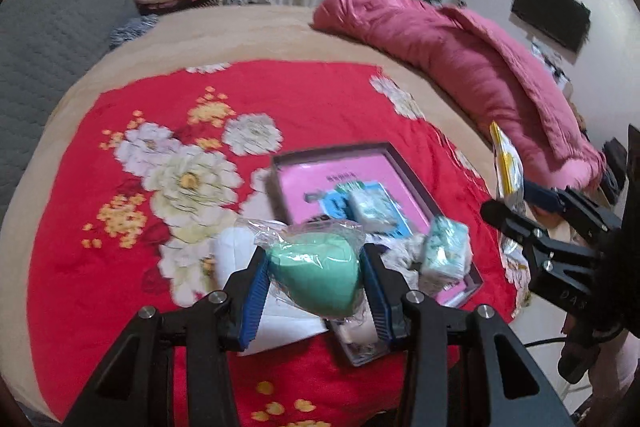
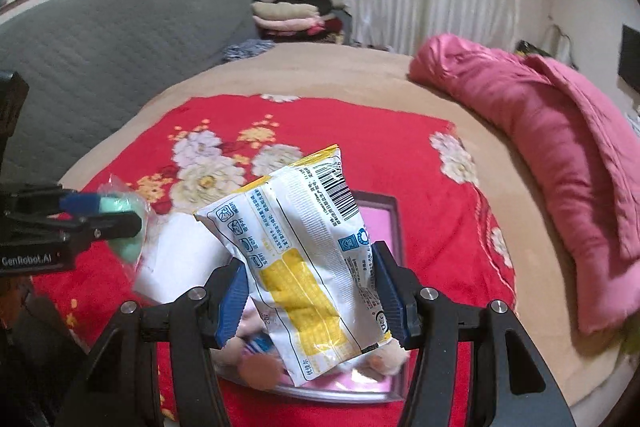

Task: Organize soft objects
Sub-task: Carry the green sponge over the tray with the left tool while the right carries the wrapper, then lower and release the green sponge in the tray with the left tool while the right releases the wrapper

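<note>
Bed: bedroom scene, with a red floral blanket (image 1: 304, 95) spread over the tan bed (image 1: 256, 31) as my working surface; I read it as marking out the sorting area.
Green sponge: a mint teardrop sponge in clear wrap (image 1: 316, 275) sits clenched between the jaws of my left gripper (image 1: 316, 291), lifted above the near edge of the blanket, just short of the box.
Why held so: the blue pads squeeze its wide sides, which should stop something this soft slipping out.
Yellow packet: my right gripper (image 2: 312, 291) grips a white-and-yellow packet (image 2: 300, 255) across its lower half, jaws closed on it, the top standing tilted above the box.
Box: a shallow box with a pink floor (image 1: 344, 183) lies toward the right edge of the blanket and already holds small wrapped tissue packs (image 1: 376, 211); I take it as the place for collecting things.
White bag: a white bag (image 2: 180, 255) rests on the blanket just left of the box.
Pink quilt: a rolled pink quilt (image 1: 472, 67) lies along the bed's far right edge, well apart.
Judgement: both items look ready to go down into the box; the tall packet may flop over.
</note>
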